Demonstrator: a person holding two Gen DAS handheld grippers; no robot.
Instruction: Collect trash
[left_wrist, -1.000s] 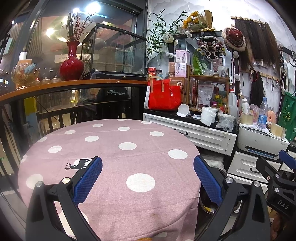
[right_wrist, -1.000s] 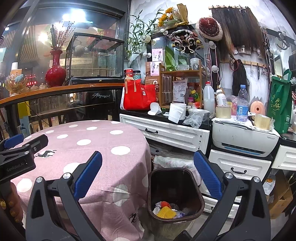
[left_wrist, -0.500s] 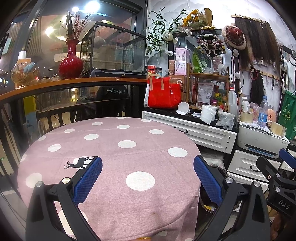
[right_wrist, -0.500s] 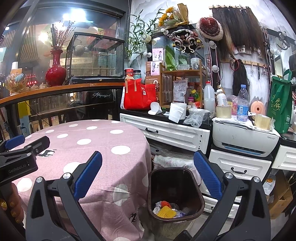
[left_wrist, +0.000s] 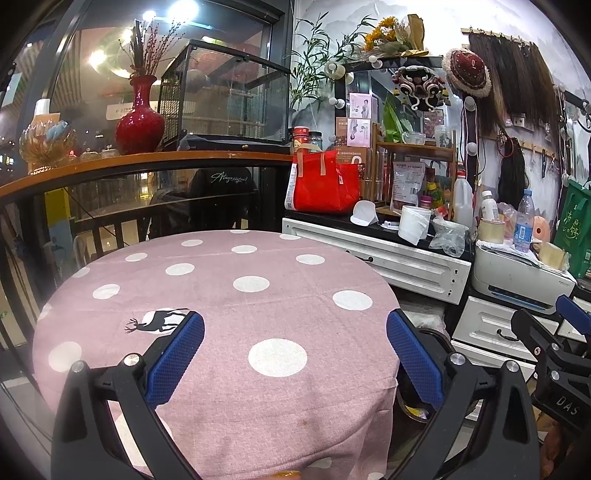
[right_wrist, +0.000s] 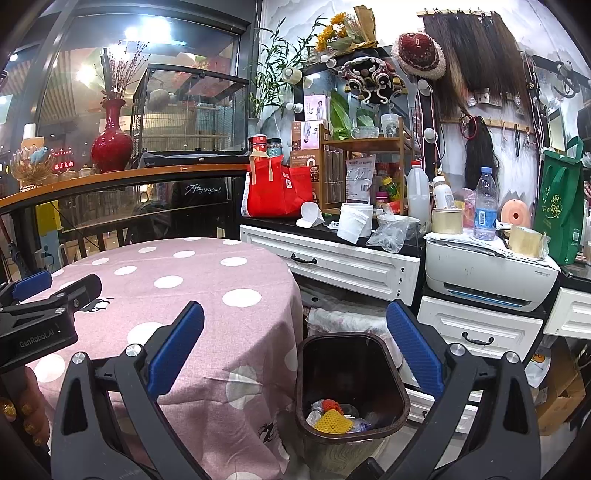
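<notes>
- Apparently at the final step: trash (right_wrist: 334, 419) sits in the bin (right_wrist: 397, 384), below and between the right tongs (right_wrist: 295, 350).
- Both tongs spread, empty; left tongs (left_wrist: 295, 350) over bare tablecloth (left_wrist: 229, 321).
- Next: scan for leftovers.

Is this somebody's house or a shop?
Probably a small shop or stall inside a mall: lit storefronts show beyond the glass railing, a printer sits on crowded white drawers, and hairpieces hang on the wall.

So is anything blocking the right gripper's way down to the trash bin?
Nothing visible. The right gripper is open and empty, and the dark bin beside the pink table has an open, uncovered mouth, with trash lying at the bottom.
</notes>
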